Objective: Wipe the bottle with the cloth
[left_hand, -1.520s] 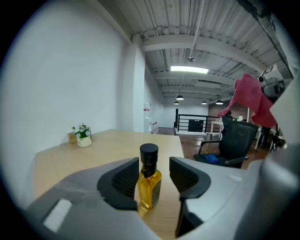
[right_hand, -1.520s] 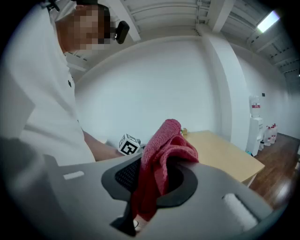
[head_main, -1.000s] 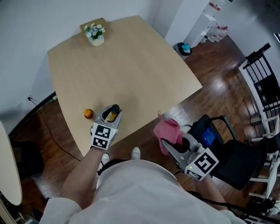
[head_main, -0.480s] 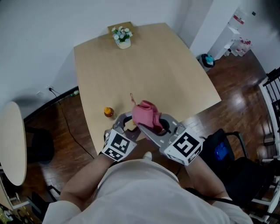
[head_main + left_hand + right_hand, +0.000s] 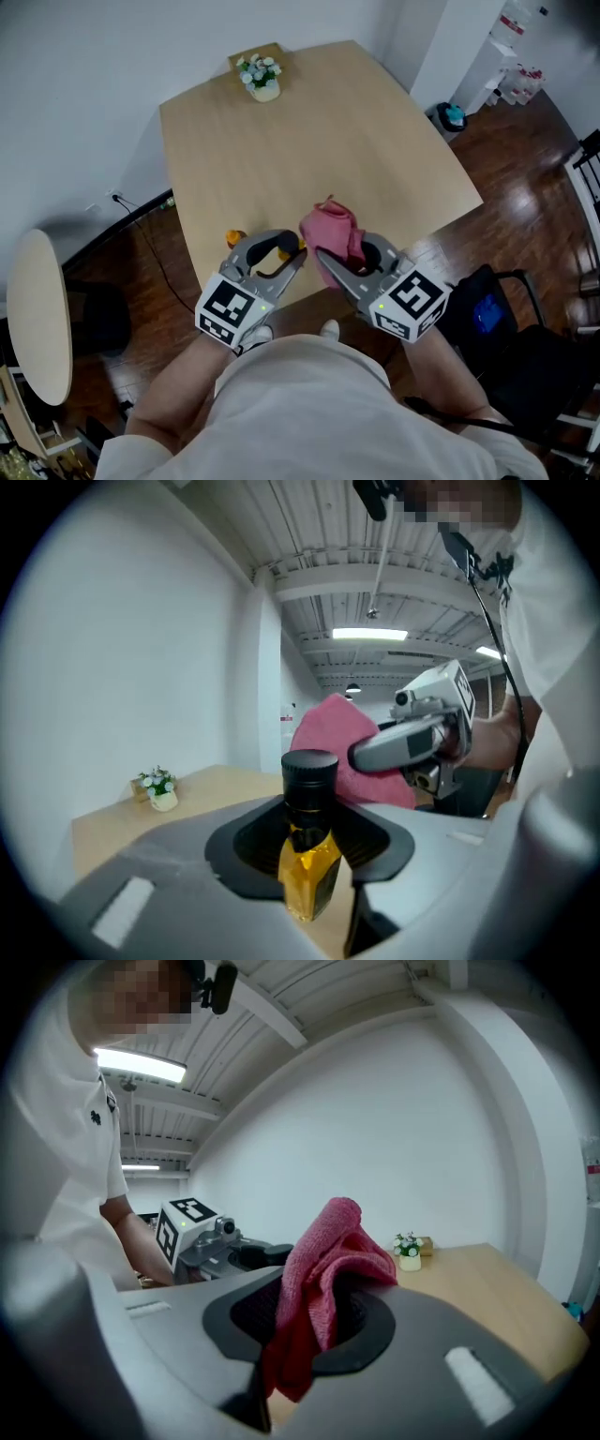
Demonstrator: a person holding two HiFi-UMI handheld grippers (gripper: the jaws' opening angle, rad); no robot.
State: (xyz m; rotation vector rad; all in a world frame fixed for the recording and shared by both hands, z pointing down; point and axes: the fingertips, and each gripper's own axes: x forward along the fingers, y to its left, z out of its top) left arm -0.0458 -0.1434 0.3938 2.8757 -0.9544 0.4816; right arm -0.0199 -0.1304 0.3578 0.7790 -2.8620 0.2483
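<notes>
My left gripper (image 5: 277, 258) is shut on a small bottle (image 5: 307, 860) of yellow liquid with a black cap (image 5: 309, 769), held upright above the table's near edge. In the head view only the bottle's dark top (image 5: 285, 251) shows between the fingers. My right gripper (image 5: 349, 261) is shut on a pink cloth (image 5: 332, 231), which bunches up above its jaws. In the left gripper view the cloth (image 5: 330, 747) stands just behind the cap, with the right gripper (image 5: 419, 740) beside it. I cannot tell whether cloth and bottle touch. The right gripper view shows the cloth (image 5: 319, 1283) and the left gripper (image 5: 214, 1241) beyond it.
The light wooden table (image 5: 291, 155) carries a small pot of white flowers (image 5: 260, 77) at its far edge and a small orange object (image 5: 233, 239) near my left gripper. A round side table (image 5: 37, 319) stands at the left and a dark chair (image 5: 492, 309) at the right.
My right gripper has carried the pink cloth leftward from beside the chair up to the bottle. My left gripper has kept hold of the bottle, and both grippers are close together.
</notes>
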